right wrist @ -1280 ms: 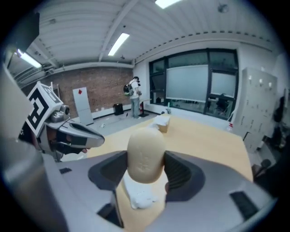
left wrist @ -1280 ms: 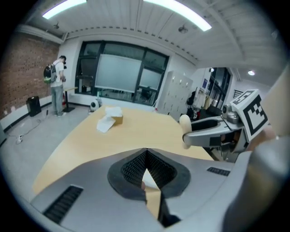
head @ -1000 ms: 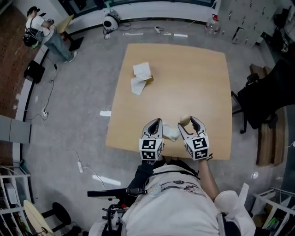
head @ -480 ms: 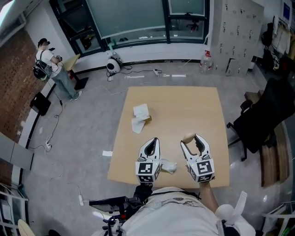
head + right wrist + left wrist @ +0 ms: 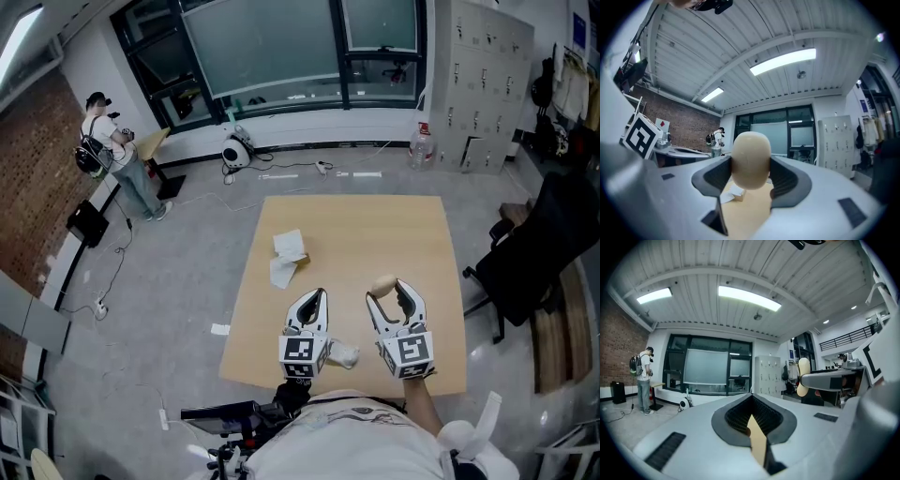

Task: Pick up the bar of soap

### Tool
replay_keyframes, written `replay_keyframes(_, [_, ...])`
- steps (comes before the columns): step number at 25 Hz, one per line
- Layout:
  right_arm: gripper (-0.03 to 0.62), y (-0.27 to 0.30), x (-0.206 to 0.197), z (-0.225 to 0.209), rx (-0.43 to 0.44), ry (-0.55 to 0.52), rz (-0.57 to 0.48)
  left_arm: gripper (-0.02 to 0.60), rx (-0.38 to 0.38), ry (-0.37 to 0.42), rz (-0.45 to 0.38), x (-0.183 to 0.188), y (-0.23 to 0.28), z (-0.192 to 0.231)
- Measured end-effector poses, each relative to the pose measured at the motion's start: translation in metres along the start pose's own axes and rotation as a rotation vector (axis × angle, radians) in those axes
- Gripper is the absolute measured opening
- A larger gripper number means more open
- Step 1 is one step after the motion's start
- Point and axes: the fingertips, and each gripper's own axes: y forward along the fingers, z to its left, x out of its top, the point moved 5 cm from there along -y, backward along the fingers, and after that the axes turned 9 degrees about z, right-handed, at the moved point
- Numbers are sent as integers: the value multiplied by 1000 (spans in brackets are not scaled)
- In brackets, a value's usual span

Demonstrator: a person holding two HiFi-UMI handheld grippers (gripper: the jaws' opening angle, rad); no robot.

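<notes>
The bar of soap (image 5: 382, 282) is a cream oval, and my right gripper (image 5: 386, 287) is shut on it at the fingertips, held above the near part of the wooden table (image 5: 356, 230). In the right gripper view the soap (image 5: 751, 159) stands on end between the dark pads (image 5: 790, 185). My left gripper (image 5: 312, 298) hangs beside it to the left, shut with nothing in it. The left gripper view shows only a thin slit between its jaws, with the soap (image 5: 803, 376) off to the right.
A crumpled white wrapper (image 5: 342, 355) lies on the table by the left gripper. Torn white packaging (image 5: 288, 258) sits farther back on the left. A black chair (image 5: 530, 253) stands right of the table. A person (image 5: 117, 159) stands far off at the left.
Both grippers have come up off the table, the right one still holding the soap. The white wrapper that lay between them is now below and behind. The head view has tilted up.
</notes>
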Motion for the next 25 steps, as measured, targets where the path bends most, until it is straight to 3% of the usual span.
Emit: replay_keyframes(25, [258, -2, 9, 22, 13, -48, -17, 0, 7, 10, -5, 1, -11, 0])
